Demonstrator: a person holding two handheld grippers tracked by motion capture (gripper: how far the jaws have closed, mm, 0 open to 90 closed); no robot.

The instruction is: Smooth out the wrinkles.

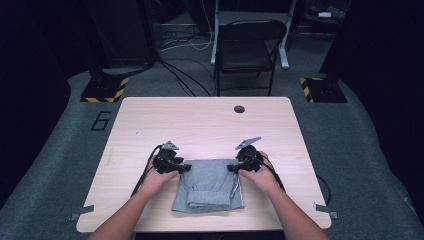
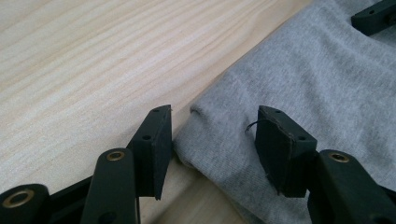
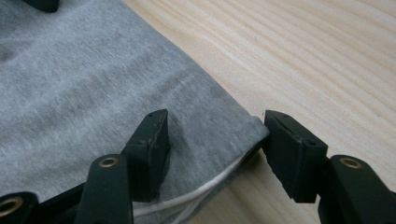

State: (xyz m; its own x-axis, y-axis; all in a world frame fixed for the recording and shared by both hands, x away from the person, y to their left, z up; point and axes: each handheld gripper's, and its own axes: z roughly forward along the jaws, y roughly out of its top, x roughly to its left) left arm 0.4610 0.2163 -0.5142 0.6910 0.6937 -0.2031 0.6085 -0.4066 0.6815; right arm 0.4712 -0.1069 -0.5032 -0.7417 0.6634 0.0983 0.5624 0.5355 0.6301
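A light wooden table [image 1: 200, 120] stands on grey carpet marked "6" [image 1: 101, 120]. 1 folded grey garment [image 1: 209, 185] lies near its front edge. 2 grippers, left gripper [image 2: 212, 140] and right gripper [image 3: 215, 140], straddle its far corners, fingers wide, gripping nothing.

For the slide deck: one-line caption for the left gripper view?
Left gripper open, jaws straddling the corner of folded grey garment on the wooden table.
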